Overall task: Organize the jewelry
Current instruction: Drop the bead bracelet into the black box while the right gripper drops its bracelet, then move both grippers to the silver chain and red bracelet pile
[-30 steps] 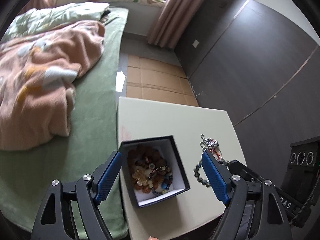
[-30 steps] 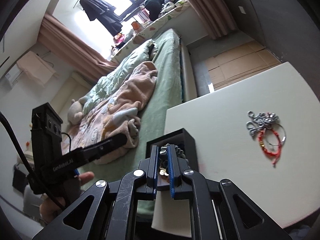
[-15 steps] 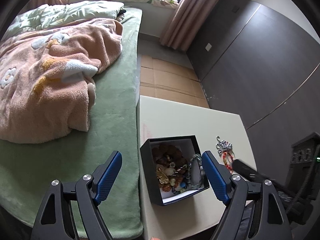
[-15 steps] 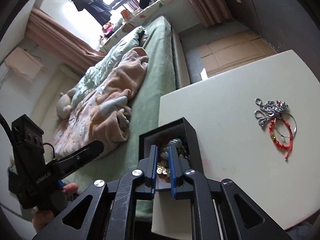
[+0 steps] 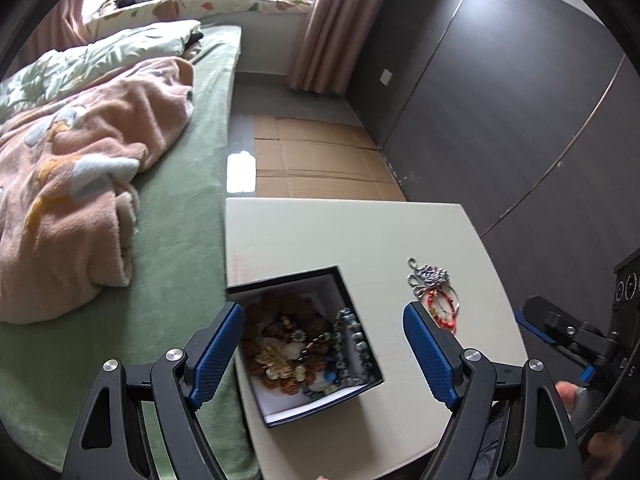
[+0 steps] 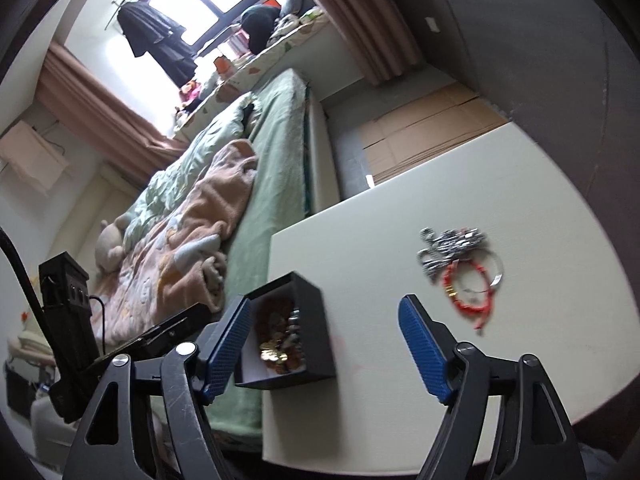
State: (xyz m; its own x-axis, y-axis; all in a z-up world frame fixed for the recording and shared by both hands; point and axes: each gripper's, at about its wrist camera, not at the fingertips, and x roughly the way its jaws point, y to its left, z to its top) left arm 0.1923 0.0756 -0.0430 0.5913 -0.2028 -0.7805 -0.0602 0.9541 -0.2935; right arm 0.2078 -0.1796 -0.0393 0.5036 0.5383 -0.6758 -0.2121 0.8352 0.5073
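Black jewelry box (image 6: 296, 320) sits just left of the right tool (image 6: 324, 344), whose jaws, just opening, stand wide and empty.

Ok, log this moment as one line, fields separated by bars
left gripper open above black box | right gripper jaws just opened, nothing between | beaded bracelet in box | loose jewelry pile on table

Both grippers are showing black angular frames with triangular cut-outs and silver round screws. The left gripper (image 5: 324, 350) and right gripper (image 6: 324, 342) are wearing blue cross-hatched pads (image 5: 428, 354). A black cable (image 6: 18, 268) is trailing from the left one's boxy housing.
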